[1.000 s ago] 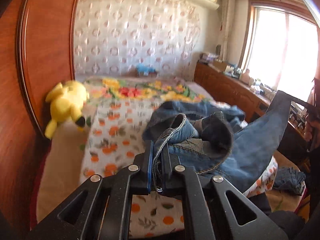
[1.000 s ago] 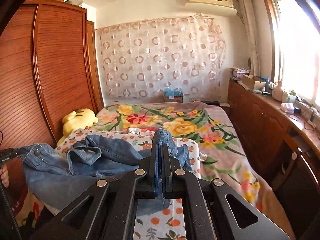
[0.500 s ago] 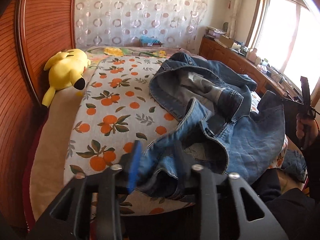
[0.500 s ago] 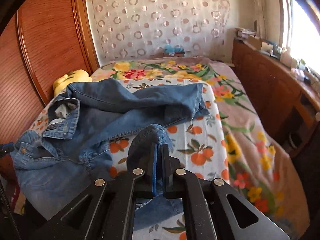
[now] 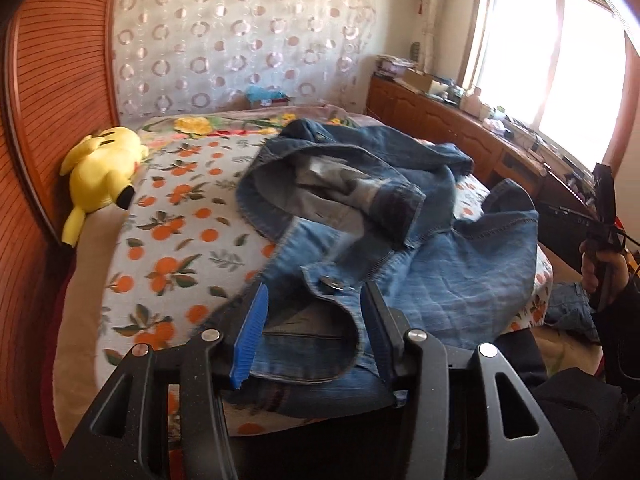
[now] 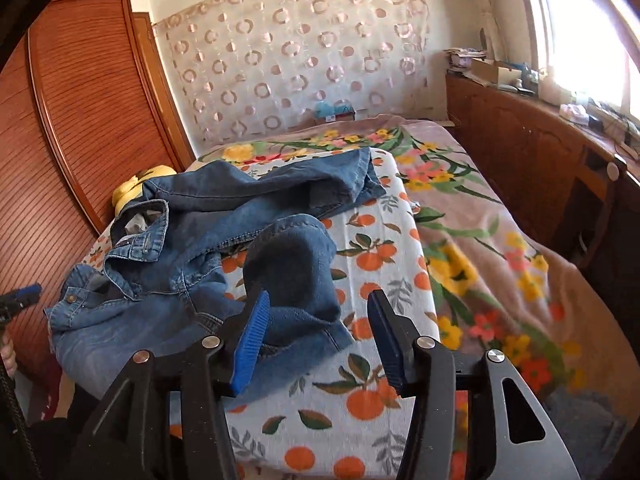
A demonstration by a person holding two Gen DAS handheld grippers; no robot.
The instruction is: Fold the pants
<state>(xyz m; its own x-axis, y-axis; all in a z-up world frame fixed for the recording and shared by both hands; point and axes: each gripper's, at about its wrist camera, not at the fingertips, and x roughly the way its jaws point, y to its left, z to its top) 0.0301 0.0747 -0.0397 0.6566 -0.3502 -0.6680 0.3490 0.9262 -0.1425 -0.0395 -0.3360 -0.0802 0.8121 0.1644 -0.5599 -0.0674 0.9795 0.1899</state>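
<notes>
**Daylight from the window, strong fisheye bend**

Daylight pours from the window (image 5: 552, 80) at two o'clock, blown out to white glare in both views. The bed (image 6: 472, 248) is evenly bright, with soft shadows. Edges curve heavily, with dark corners. The denim (image 5: 344, 248) nearest the left camera is slightly motion-blurred.

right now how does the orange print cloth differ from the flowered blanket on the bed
The orange print cloth is white with small oranges and leaves; the flowered blanket is pinkish with large yellow and red flowers. The cloth lies at the near end with the jeans crumpled on it; the blanket lies beyond and beside it toward the window, and the jeans hardly reach it. Both lie spread flat on the bed.
</notes>
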